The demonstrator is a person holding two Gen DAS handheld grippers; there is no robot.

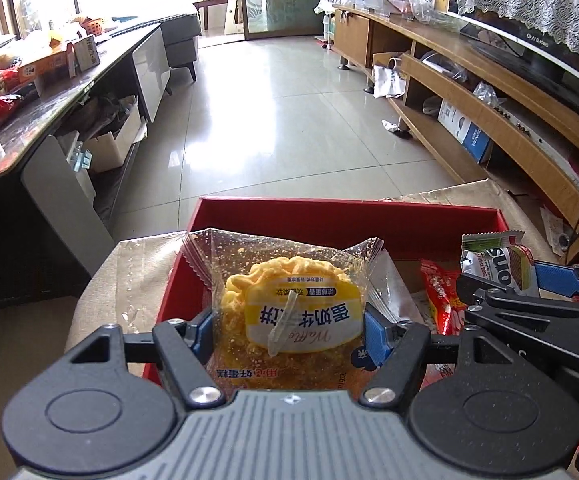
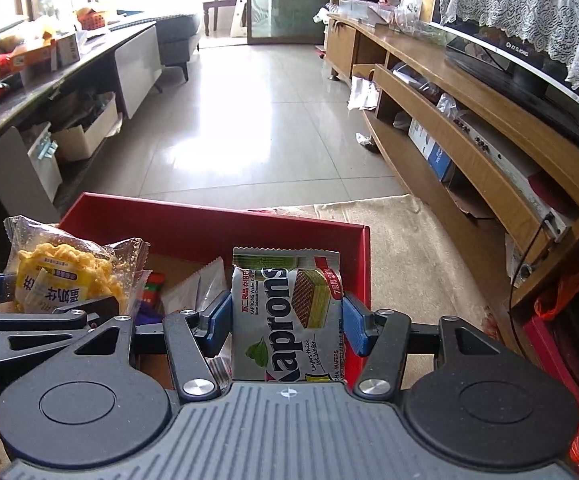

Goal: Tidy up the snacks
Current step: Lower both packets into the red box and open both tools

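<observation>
A: What is each gripper carrying over the red box (image 1: 341, 216)?

B: The left gripper (image 1: 289, 330) clamps a yellow waffle pack (image 1: 289, 312) above the box's left half. The right gripper (image 2: 285, 322) pinches a Kaprons wafer pack (image 2: 289, 312) just inside its right wall.

A: Best way to drop them?

B: Probably lower each into bare floor between the packets lying inside, then release flat.
</observation>
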